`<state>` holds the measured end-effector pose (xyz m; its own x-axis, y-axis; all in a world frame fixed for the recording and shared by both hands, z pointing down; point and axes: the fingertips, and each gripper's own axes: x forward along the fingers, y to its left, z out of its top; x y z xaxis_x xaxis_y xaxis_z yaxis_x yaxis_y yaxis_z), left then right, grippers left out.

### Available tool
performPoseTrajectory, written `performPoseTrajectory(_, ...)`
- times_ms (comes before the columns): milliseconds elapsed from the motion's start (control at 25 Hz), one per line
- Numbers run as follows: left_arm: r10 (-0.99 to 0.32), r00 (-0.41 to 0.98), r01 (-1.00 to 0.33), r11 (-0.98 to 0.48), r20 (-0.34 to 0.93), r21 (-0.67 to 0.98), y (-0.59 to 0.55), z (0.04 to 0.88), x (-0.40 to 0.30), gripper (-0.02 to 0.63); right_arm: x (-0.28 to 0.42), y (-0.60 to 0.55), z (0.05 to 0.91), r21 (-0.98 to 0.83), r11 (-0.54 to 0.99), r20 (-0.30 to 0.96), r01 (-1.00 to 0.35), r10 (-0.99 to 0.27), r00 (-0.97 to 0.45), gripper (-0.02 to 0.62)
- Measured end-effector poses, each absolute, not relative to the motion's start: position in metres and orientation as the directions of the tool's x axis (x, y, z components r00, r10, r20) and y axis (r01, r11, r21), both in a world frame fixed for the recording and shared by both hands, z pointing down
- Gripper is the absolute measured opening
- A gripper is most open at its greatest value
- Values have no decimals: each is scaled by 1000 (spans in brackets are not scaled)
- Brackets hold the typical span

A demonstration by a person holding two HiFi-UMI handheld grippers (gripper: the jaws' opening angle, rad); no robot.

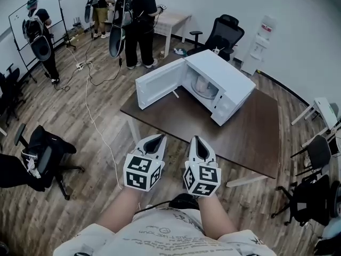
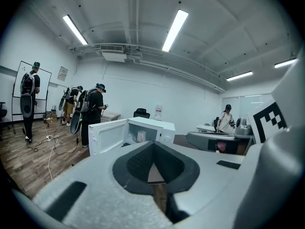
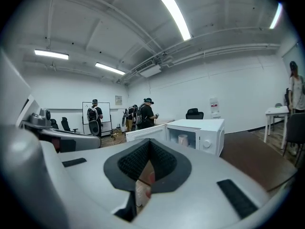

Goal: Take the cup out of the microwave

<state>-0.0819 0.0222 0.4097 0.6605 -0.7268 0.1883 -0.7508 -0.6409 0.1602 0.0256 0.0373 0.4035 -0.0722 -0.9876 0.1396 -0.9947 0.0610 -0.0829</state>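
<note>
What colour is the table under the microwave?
Dark brown; the table shows best in the head view.

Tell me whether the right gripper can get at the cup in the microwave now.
Probably yes: the microwave door hangs open and nothing blocks the cup, though the right gripper is well back from it.

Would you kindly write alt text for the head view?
A white microwave sits on a dark table, door open, a cup inside. The left tool and right tool hover shut near the table's edge; people stand beyond.
</note>
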Motion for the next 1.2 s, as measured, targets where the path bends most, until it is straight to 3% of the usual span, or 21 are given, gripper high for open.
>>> performPoseTrajectory(1200, -717, 651, -757, -638, 249, 142, -161, 431, -13, 11, 95, -164, 440, -114, 48, 201, -992, -977, -70, 12)
